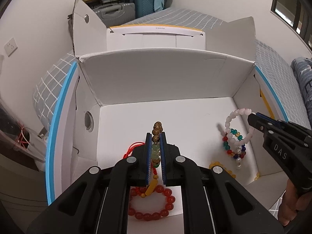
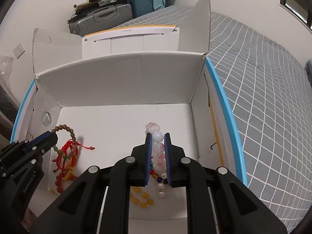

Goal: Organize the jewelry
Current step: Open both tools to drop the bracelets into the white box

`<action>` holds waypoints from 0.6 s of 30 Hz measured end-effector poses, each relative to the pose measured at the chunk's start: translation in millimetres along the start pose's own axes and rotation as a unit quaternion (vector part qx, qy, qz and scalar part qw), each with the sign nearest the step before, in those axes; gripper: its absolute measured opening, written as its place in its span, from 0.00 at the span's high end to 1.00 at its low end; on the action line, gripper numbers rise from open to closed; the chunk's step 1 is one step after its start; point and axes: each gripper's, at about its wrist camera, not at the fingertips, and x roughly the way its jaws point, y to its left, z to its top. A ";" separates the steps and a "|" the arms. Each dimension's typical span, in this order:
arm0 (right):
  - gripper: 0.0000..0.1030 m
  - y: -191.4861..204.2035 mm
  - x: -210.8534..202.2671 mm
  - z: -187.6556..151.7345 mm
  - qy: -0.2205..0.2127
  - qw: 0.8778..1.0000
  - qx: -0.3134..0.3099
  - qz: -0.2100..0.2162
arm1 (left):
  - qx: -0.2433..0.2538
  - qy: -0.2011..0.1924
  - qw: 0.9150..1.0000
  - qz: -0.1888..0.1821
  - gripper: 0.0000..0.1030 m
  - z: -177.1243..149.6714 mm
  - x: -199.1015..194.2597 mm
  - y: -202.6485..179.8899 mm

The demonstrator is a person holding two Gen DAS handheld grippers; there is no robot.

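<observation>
Both grippers are inside an open white cardboard box (image 1: 156, 81). My left gripper (image 1: 156, 136) is shut on a brown wooden bead bracelet (image 1: 157, 128) with green beads; it also shows in the right wrist view (image 2: 64, 128). Below it lie a red bead bracelet (image 1: 152, 204) and a red cord (image 1: 132, 146). My right gripper (image 2: 158, 136) is shut on a pale pink bead bracelet (image 2: 157, 136), seen hanging in the left wrist view (image 1: 232, 117). A multicoloured bead bracelet (image 1: 228, 146) and a yellow bead bracelet (image 2: 142, 198) lie on the box floor.
The box stands on a bed with a grey checked cover (image 2: 263, 97). Its flaps stand up at the back and sides. Suitcases (image 2: 109, 15) are stacked against the far wall. A wall socket (image 1: 10, 46) is at the left.
</observation>
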 end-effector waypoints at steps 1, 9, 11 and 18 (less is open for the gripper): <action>0.88 0.5 0.4 0.5 -0.001 1.000 -0.002 -0.001 | -0.001 0.001 1.000 0.000 0.92 -0.2 -0.2 -0.2; 0.38 -1.3 -27.6 4.8 -0.048 0.999 0.013 0.001 | 0.000 -0.031 1.000 0.000 0.60 -1.4 -28.6 -2.4; 0.28 -3.8 -42.1 5.0 -0.067 0.998 0.015 0.001 | -0.003 -0.048 0.999 0.004 0.48 -2.6 -41.5 -1.5; 0.07 -8.3 -105.4 -5.1 -0.138 0.990 0.023 -0.001 | -0.015 -0.116 0.993 0.012 0.11 -18.1 -99.2 5.2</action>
